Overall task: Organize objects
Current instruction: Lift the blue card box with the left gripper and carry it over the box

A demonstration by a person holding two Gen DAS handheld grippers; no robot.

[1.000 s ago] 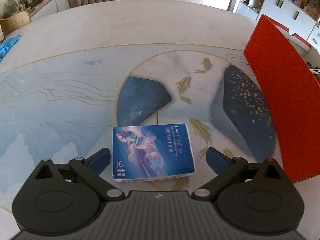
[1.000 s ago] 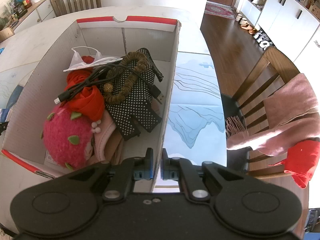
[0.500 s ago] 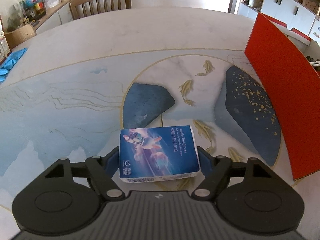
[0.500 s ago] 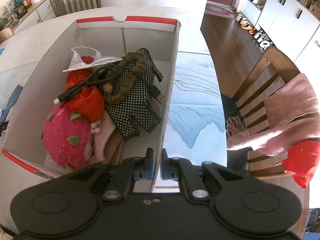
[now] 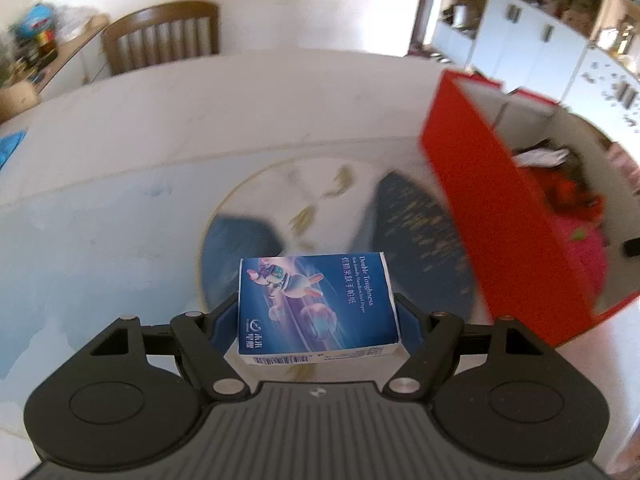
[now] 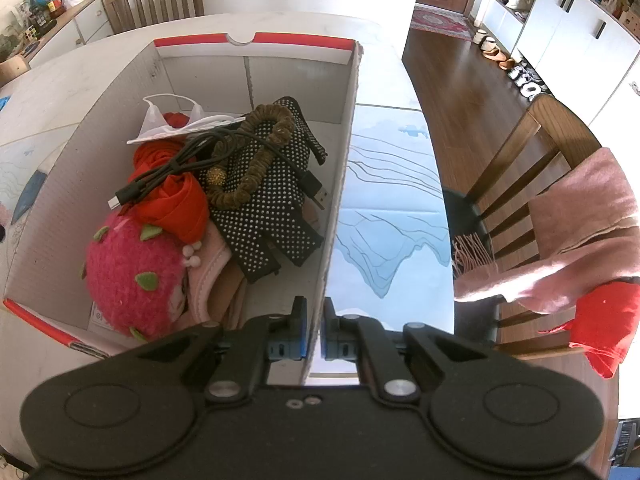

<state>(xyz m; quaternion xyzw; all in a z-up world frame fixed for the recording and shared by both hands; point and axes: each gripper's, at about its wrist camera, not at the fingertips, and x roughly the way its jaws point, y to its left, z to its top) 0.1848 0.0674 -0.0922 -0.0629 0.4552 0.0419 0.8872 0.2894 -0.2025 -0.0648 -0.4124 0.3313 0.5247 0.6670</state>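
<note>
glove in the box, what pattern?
Black with white dots; the glove shows best in the right wrist view.

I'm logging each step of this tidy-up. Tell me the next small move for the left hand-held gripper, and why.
Probably carry it right, over the red box. The left hand-held gripper is shut on the blue tissue pack, which looks lifted off the table. The right hand-held gripper pinches the box's wall, steadying it. The box is open-topped, with bare floor showing near its right wall.
</note>
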